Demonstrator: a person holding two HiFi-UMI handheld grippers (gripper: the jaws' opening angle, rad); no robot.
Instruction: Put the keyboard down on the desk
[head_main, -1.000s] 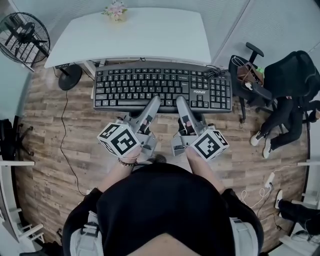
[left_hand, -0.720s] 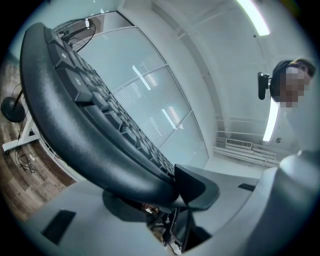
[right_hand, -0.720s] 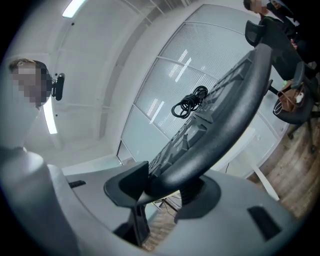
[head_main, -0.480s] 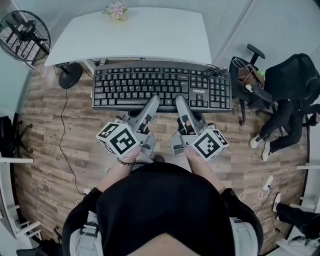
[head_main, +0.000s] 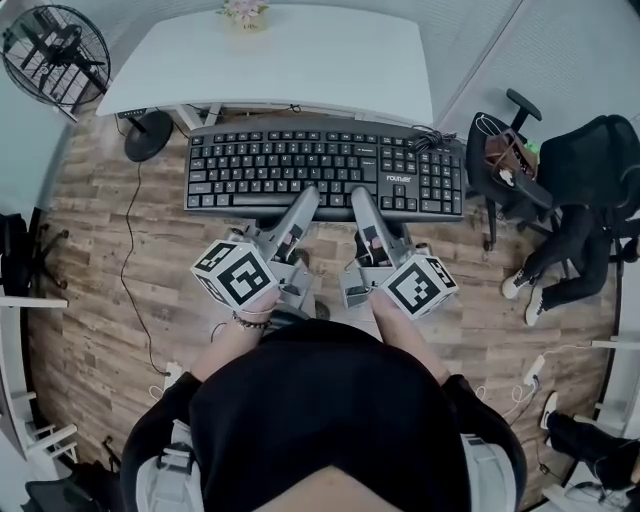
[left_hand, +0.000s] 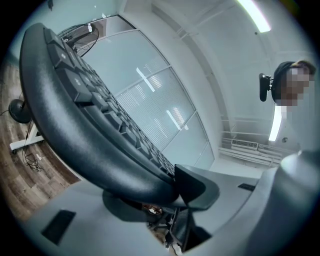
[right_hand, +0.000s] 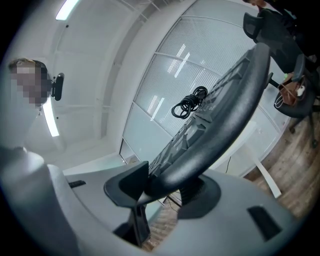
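Desk (head_main: 280, 60) has slid up-frame, its flowers (head_main: 245, 10) cropped above the held keyboard (head_main: 300, 165).

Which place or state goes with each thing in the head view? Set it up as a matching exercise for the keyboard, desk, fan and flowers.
Things:
1. keyboard
2. desk
3. fan
4. flowers

Places or states:
a. stands on the floor at the top left
b. sits at the desk's far edge
c. clamped at its near edge by the left gripper and the right gripper
d. white, just beyond the keyboard

Pairs: 1-c, 2-d, 3-a, 4-b
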